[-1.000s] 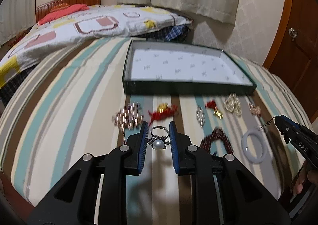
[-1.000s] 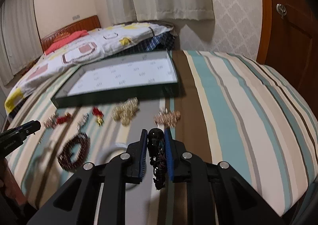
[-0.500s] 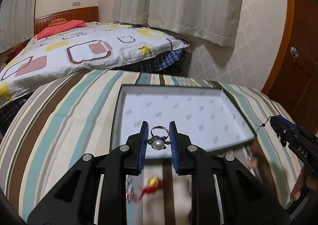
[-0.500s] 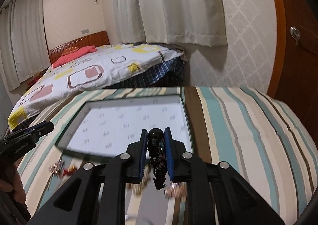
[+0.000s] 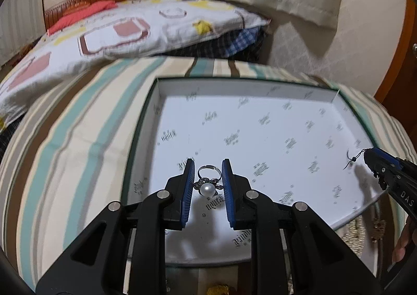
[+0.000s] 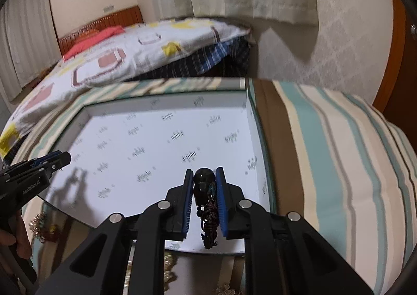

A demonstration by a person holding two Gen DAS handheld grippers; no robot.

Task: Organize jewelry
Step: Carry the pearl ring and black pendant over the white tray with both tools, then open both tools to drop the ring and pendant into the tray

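My left gripper (image 5: pixel 208 167) is shut on a silver pearl ring (image 5: pixel 207 187) and holds it above the near left part of the shallow white-lined tray (image 5: pixel 260 123). My right gripper (image 6: pixel 204 174) is shut on a black bead pendant with a dark cord tassel (image 6: pixel 204 185) and holds it above the tray's (image 6: pixel 146 138) near right part. Each gripper shows in the other's view: the right one (image 5: pixel 385 167) with a thin cord end sticking out, the left one (image 6: pixel 39 167) at the tray's left edge.
The tray lies on a striped cloth surface (image 5: pixel 65 138). Gold and beaded jewelry lies just in front of the tray's near edge (image 5: pixel 357 227) (image 6: pixel 39 222). A bed with a patterned quilt (image 6: pixel 117 52) stands behind, a wooden door (image 6: pixel 398 47) to the right.
Both grippers have moved forward and up from the jewelry on the cloth to over the tray, each still holding its piece. The tray now fills the views.
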